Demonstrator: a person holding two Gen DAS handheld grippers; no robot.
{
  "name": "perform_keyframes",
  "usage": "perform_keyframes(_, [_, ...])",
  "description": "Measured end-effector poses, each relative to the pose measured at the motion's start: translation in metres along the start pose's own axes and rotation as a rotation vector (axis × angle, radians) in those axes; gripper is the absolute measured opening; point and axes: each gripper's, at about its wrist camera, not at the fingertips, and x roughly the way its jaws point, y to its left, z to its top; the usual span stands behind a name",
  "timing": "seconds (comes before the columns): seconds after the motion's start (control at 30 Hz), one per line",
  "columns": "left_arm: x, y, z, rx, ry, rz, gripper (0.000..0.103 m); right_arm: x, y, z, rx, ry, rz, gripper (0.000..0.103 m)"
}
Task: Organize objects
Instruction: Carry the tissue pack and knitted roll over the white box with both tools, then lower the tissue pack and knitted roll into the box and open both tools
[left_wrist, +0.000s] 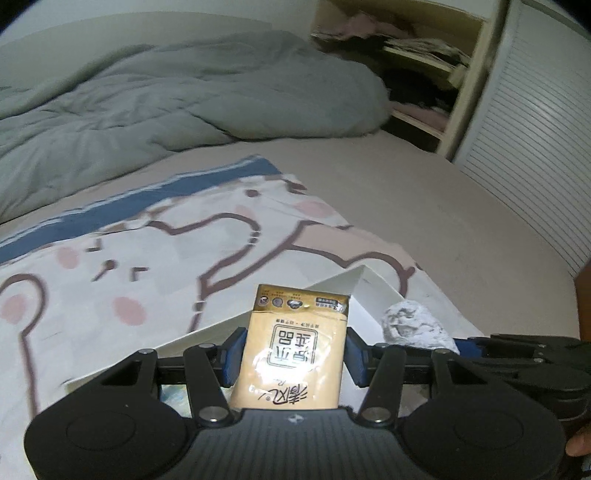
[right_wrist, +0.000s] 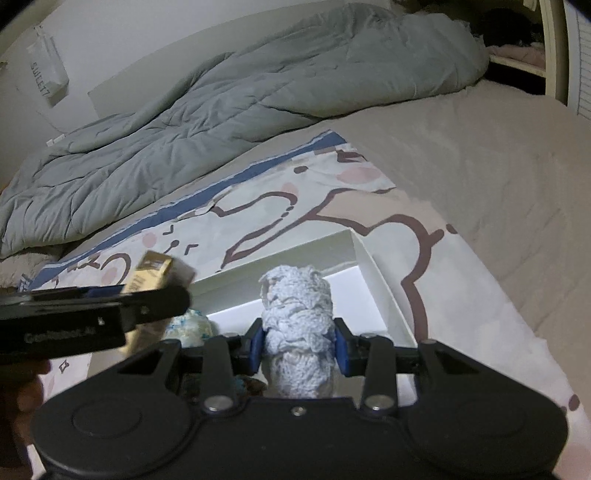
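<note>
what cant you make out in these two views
- Inside of the white box: both views, mostly hidden by the grippers and their loads.
- Blue-patterned item: right wrist view, half behind the left gripper.
- Tissue pack small print: left wrist view, too small.
- Shelf contents: left wrist view, dark and blurred.

Left hand-held gripper (left_wrist: 295, 354) clamped a tan tissue packet (left_wrist: 293, 345) between its blue pads (left_wrist: 236, 354), above a white box (left_wrist: 343, 291) resting on a cartoon-printed sheet (left_wrist: 147, 266). At right, the other hand-held gripper (left_wrist: 517, 354) carried a pale knitted bundle (left_wrist: 413, 321). A grey duvet (left_wrist: 166, 99) lay on the bed behind.
</note>
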Motion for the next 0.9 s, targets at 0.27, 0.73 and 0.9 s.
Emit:
perform_keyframes(0.27, [0.046, -0.007, -0.004, 0.171, 0.071, -0.063, 0.055, 0.012, -0.02, -0.001, 0.071, 0.006, -0.004, 0.039])
perform_keyframes(0.73, [0.058, -0.007, -0.012, 0.237, 0.12, -0.009, 0.074, 0.02, -0.022, 0.001, 0.102, 0.019, -0.009, 0.057])
perform_keyframes(0.9, [0.043, -0.005, -0.013, 0.191, 0.109, 0.001, 0.074, 0.012, -0.017, 0.001, 0.089, 0.014, -0.01, 0.059])
